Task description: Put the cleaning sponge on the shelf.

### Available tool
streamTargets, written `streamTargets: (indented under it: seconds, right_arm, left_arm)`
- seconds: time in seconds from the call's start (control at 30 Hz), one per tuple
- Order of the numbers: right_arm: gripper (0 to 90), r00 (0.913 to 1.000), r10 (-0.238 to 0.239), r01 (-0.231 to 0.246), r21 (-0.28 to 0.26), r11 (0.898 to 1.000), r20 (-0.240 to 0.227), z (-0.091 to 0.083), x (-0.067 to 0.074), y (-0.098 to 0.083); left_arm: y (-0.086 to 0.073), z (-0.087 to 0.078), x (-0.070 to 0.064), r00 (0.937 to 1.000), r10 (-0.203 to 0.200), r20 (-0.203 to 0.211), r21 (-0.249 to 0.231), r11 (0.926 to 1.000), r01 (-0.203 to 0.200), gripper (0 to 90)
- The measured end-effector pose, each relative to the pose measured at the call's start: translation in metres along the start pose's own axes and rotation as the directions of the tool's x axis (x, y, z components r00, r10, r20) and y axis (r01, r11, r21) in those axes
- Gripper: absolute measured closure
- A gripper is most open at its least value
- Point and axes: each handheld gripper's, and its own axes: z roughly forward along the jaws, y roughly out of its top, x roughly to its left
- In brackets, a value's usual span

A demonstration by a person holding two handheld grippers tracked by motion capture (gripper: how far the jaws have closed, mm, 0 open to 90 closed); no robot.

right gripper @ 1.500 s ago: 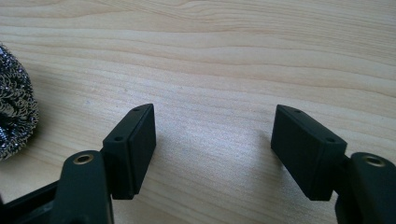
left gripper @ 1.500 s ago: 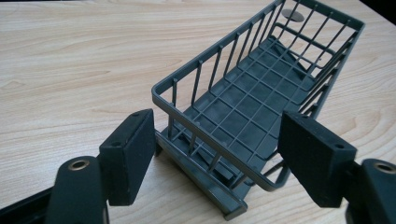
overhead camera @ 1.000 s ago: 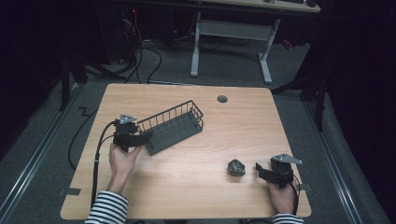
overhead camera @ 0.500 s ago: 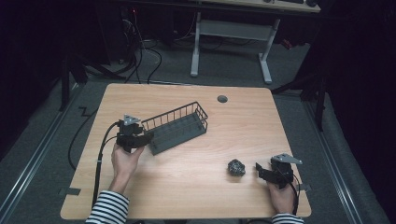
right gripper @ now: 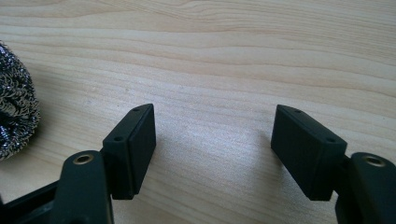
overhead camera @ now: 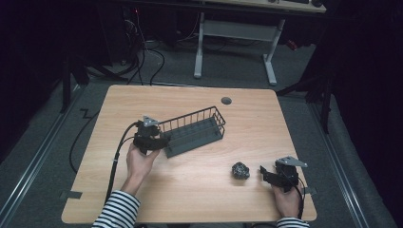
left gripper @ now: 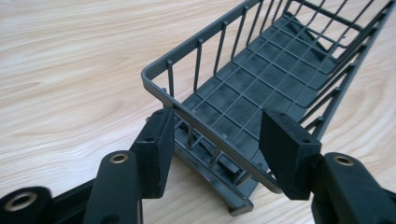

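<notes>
Looking down from above, the wooden table (overhead camera: 190,190) carries a dark grey wire basket (overhead camera: 194,131) lying at a slant, with the left gripper (overhead camera: 148,138) at its near end and the right gripper (overhead camera: 272,175) resting on the table at the near right corner. A steel wool scourer (overhead camera: 240,170) sits on the bare wood just left of the right gripper, apart from it.

The left gripper view gives what the high view cannot: the basket's (left gripper: 261,79) short end rail runs between the two black jaws, which are spread wide on either side of it. The left pad (left gripper: 159,149) appears to touch the rail near its corner, while the right pad (left gripper: 287,154) stands clear of the wire. The basket's gridded floor stretches away ahead of the jaws, with nothing lying in it as far as I can see.

In the right gripper view, the jaws are also wide apart with only wood grain between them, holding nothing. The scourer (right gripper: 16,102) shows at the far left edge, beyond the left jaw and not touching it.
</notes>
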Motion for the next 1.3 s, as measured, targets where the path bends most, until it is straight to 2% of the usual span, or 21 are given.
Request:
streamTargets:
  seconds: [0.13, 0.3, 0.43, 0.7, 0.93, 1.17, 1.3]
  right_arm:
    - [31.1, 1.0000, -0.001, 0.001, 0.000, 1.000, -0.001, 0.000, 0.000, 0.000]
    - [30.9, 1.0000, -0.002, 0.002, -0.003, 1.000, -0.004, 0.000, 0.000, 0.000]
    - [31.0, 1.0000, -0.002, 0.002, 0.000, 1.000, -0.004, 0.000, 0.000, 0.000]
    - [30.9, 1.0000, -0.004, 0.004, -0.002, 1.000, -0.005, 0.000, 0.000, 0.000]
    - [31.0, 0.9999, -0.007, 0.007, -0.001, 1.000, -0.008, 0.000, 0.001, 0.000]
    - [30.9, 0.9999, -0.009, 0.009, -0.001, 1.000, -0.010, 0.000, 0.001, 0.000]
    - [31.0, 0.9999, -0.011, 0.011, -0.001, 1.000, -0.011, 0.000, 0.001, 0.000]
  left_arm:
    - [0.005, 0.005, -0.012, 0.9991, 0.038, 0.017, 0.008, 0.9992, -0.039, 45.9]
    - [0.009, 0.010, -0.028, 0.9974, 0.049, 0.053, 0.009, 0.9987, -0.049, 45.2]
    - [0.011, 0.013, -0.036, 0.9955, 0.061, 0.072, 0.013, 0.9980, -0.062, 44.9]
    - [0.014, 0.018, -0.047, 0.9933, 0.061, 0.099, 0.012, 0.9980, -0.062, 44.5]
    - [0.016, 0.014, -0.043, 0.9942, 0.044, 0.098, -0.011, 0.9990, -0.043, 37.0]
    - [0.017, -0.007, -0.033, 0.9936, 0.045, 0.104, -0.053, 0.9978, -0.040, 34.9]
    - [0.013, -0.020, -0.025, 0.9939, 0.061, 0.092, -0.075, 0.9957, -0.054, 35.6]
